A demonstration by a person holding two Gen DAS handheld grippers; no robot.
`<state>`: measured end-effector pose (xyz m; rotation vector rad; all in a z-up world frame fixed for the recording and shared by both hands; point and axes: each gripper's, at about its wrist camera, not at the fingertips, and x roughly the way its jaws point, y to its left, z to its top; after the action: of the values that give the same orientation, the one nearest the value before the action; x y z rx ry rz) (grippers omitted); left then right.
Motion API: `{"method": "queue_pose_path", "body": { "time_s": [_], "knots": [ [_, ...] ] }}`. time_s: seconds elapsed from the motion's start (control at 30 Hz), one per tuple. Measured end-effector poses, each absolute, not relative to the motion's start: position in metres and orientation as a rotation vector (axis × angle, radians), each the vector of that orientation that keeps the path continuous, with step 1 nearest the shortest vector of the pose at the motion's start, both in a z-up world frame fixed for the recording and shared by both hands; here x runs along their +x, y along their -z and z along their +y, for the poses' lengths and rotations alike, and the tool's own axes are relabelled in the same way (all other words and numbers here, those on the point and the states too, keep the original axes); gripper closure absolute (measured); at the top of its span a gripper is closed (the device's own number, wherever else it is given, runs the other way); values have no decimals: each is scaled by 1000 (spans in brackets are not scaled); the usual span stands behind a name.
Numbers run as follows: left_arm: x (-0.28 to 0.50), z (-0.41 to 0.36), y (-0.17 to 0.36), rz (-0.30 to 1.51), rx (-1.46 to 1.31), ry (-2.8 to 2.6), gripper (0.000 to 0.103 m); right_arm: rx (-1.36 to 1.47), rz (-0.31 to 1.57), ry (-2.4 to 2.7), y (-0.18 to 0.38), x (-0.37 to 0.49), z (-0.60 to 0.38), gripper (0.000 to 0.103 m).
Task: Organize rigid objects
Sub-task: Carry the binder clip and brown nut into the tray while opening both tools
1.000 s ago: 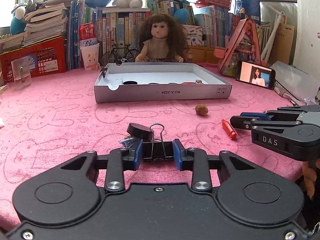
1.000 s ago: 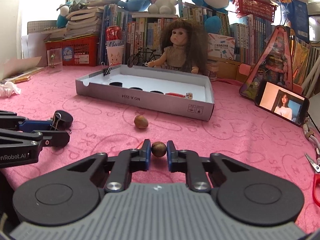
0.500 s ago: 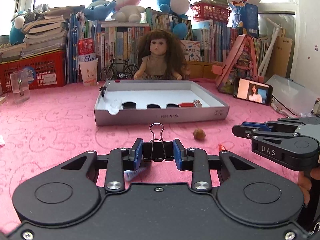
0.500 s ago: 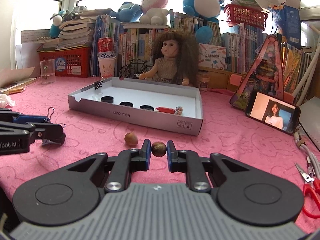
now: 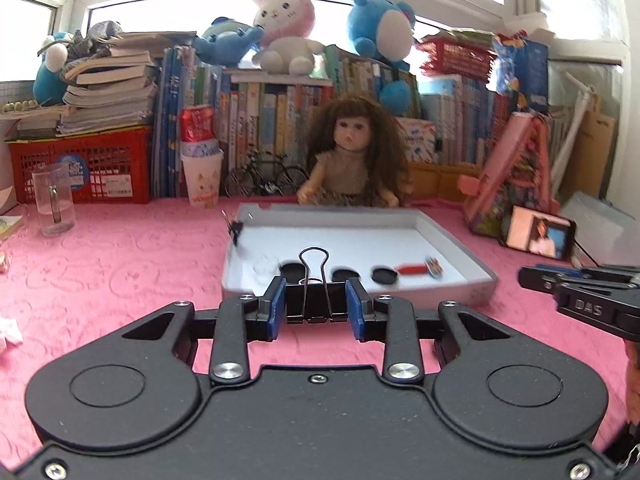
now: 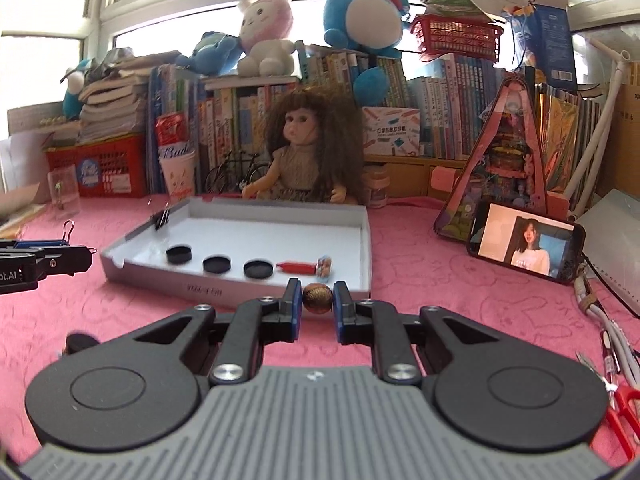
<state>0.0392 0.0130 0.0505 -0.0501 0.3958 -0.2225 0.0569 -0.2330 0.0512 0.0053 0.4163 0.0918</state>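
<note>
My left gripper point(image 5: 316, 304) is shut on a black binder clip point(image 5: 310, 304) whose wire handles stand up, held in the air just short of the grey cardboard tray point(image 5: 476, 286). My right gripper point(image 6: 317, 300) is shut on a brown nut point(image 6: 317, 298), also raised, at the near wall of the same tray point(image 6: 366, 240). Inside the tray lie three black round caps point(image 6: 216, 265), a red piece point(image 6: 296, 267) and a small printed item point(image 6: 325, 267). Another binder clip point(image 6: 162, 219) is clipped on the tray's left wall. Each gripper shows at the edge of the other's view.
A doll point(image 5: 354, 160) sits behind the tray before rows of books and plush toys. A phone point(image 6: 526, 246) leans at the right, red scissors point(image 6: 622, 408) and cables lie near the right edge. A clear cup point(image 5: 54, 200) and red basket point(image 5: 86, 168) stand left. A pink cloth covers the table.
Both grippers have risen off the cloth and moved toward the tray, carrying the clip and the nut. The loose cap, second nut and red piece on the cloth have dropped out of view.
</note>
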Motion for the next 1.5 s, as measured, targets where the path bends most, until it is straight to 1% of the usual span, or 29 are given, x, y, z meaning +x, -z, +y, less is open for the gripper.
{"method": "queue_pose_path", "body": {
  "time_s": [0.3, 0.57, 0.73, 1.0, 1.1, 1.27, 1.5],
  "knots": [
    [104, 27, -68, 409, -90, 212, 73, 78, 453, -87, -71, 104, -243, 83],
    [179, 24, -72, 477, -97, 201, 73, 198, 550, -89, -76, 166, -257, 83],
    [222, 23, -65, 542, -138, 174, 73, 262, 597, -70, -69, 196, -263, 83],
    [255, 9, -41, 614, -74, 179, 73, 263, 689, -49, -44, 237, -260, 83],
    [266, 4, -32, 656, -40, 168, 73, 214, 769, -24, -37, 251, -257, 83],
    [281, 1, -23, 717, -2, 160, 73, 161, 840, -7, -33, 268, -252, 83],
    [288, -1, -14, 759, 18, 148, 73, 161, 861, -3, -24, 274, -248, 82]
  ]
}}
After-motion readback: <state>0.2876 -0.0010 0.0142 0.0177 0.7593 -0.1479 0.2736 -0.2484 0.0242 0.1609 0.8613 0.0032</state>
